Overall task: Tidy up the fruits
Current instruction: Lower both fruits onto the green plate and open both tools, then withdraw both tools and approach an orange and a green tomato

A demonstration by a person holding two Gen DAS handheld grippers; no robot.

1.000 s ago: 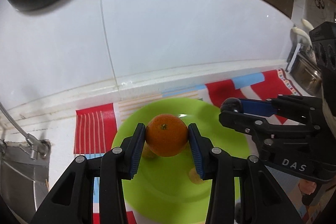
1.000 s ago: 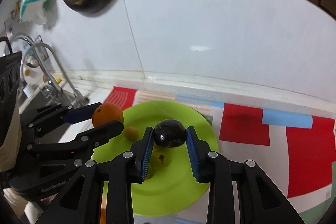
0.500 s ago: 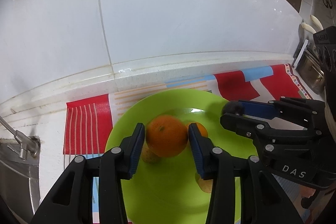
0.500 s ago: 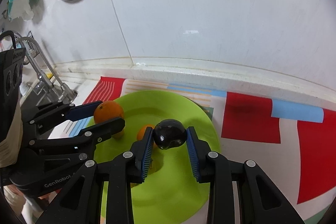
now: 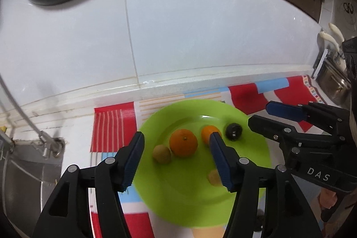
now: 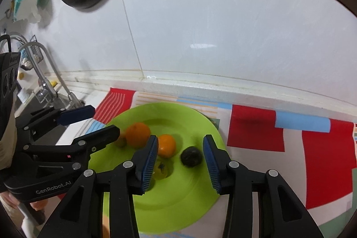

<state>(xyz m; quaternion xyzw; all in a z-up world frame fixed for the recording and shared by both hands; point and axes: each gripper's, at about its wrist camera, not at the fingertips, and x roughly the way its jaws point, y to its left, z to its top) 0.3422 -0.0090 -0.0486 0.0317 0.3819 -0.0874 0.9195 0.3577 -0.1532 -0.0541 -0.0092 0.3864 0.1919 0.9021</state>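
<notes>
— Two hand-held grippers, and neither grips anything now. The left hand-held gripper (image 5: pixel 176 155) has just been spreading its blue-padded jaws; the large round orange (image 5: pixel 183 145) lies between them on the round lime-green plastic plate (image 5: pixel 178 204), touched by neither pad.

— And the other?

— Same story. The right hand-held gripper (image 6: pixel 180 162) has just been opening as well, and the small dark, nearly black round fruit (image 6: pixel 191 156) sits on the plate in the gap, clear of both pads.

— So why let go there?

— I'd say the plate is where the fruit is being gathered. A smaller orange (image 5: pixel 208 136) sits between those two, a small brownish-green fruit (image 5: pixel 161 154) is just beside the large orange, and a yellowish one (image 6: pixel 161 169) lies nearer the front, partly hidden by a finger.

— Why both together?

— Each gripper covers its own side of the plate, so they stay apart.

— And beneath it?

— A red, white and blue patterned mat (image 6: pixel 254 128) on the counter, against the white tiled wall (image 5: pixel 200 26), with a steel sink (image 5: pixel 29 162) off to the left.
</notes>
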